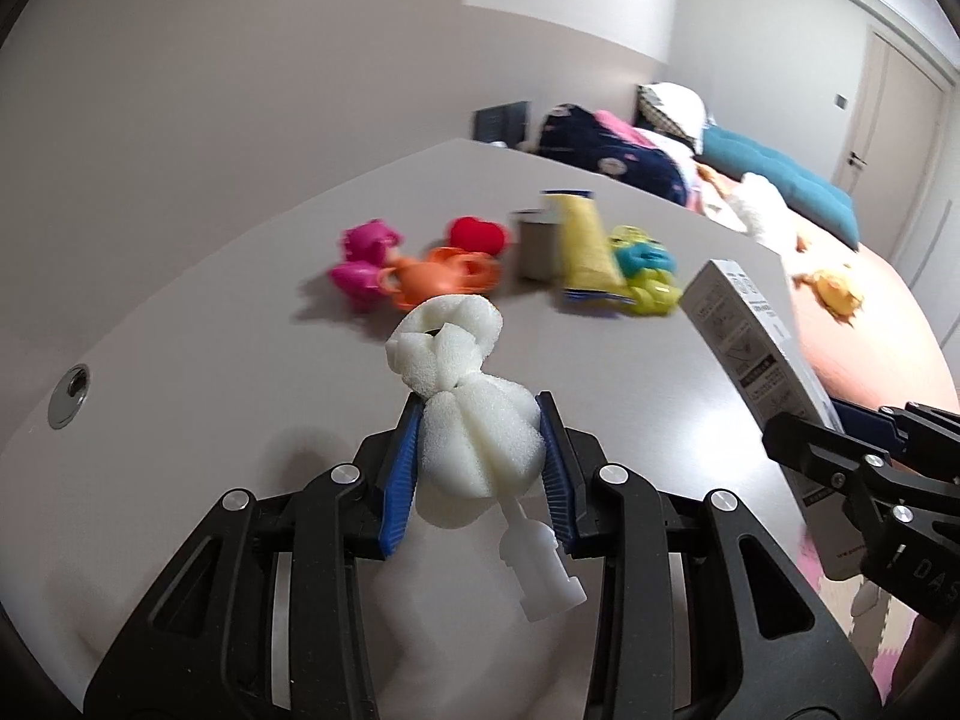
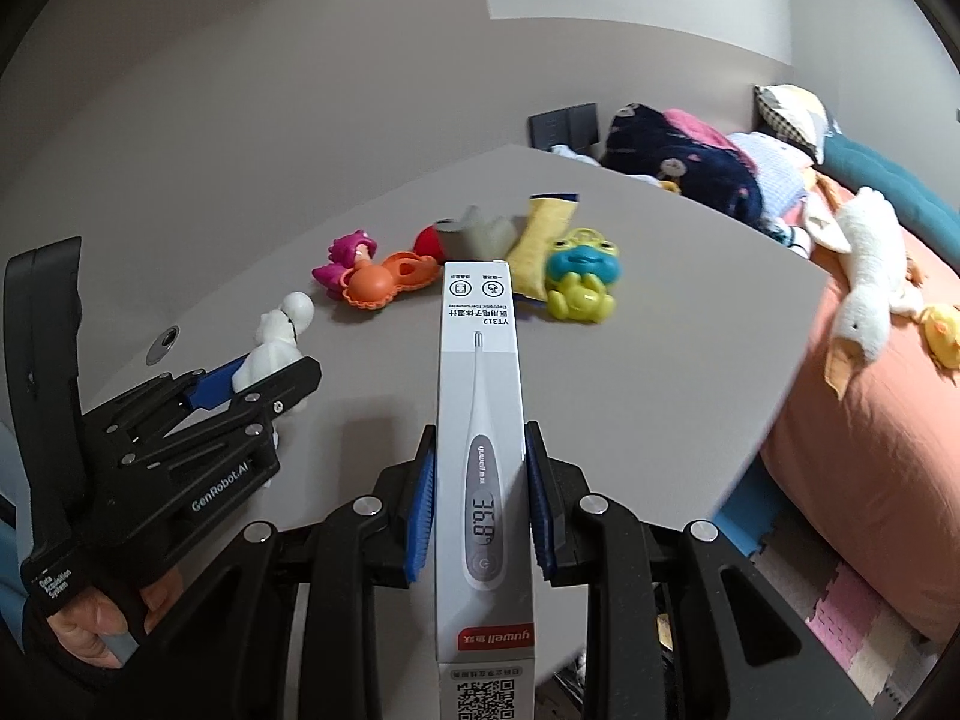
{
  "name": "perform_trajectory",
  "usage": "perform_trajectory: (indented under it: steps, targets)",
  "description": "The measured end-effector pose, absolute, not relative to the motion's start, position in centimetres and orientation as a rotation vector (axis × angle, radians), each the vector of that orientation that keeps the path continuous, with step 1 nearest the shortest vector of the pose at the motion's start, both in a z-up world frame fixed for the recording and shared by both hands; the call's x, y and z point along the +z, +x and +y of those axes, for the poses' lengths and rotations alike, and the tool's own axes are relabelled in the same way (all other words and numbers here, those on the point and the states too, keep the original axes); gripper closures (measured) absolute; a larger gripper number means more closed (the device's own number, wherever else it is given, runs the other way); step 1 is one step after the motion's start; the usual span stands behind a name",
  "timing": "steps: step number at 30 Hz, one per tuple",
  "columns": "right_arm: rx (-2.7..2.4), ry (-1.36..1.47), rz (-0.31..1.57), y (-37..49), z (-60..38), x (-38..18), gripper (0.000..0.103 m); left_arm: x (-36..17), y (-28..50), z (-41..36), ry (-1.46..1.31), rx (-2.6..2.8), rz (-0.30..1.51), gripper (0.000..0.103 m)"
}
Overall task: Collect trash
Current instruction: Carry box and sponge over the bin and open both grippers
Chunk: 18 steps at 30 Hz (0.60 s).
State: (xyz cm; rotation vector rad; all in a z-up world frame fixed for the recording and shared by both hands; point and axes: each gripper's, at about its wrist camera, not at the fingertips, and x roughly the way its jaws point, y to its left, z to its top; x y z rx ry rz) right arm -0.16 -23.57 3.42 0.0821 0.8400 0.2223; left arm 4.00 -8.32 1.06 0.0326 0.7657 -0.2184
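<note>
The left claw pinches a white foam brush head above the grey counter; the right claw pinches a white cardboard thermometer box above it.

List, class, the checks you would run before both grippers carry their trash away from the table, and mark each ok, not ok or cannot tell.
1. Left gripper shut on the sponge brush: ok.
2. Brush seated securely: cannot tell; its plastic stem hangs loose below the pads.
3. Right gripper shut on the thermometer box: ok.
4. Box held straight between the pads: ok.
5. Bin in sight: not ok, none in either view.
6. Toys left on the table: ok.
</note>
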Motion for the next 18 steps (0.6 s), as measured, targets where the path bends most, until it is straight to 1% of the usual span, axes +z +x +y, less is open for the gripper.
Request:
perform_trajectory:
  steps: [18]
  targets:
    - [0.050,0.181,0.789,-8.3,-33.4,4.6,0.075,1.9,-0.6,-19.2,0.148,-0.433,0.746,0.067]
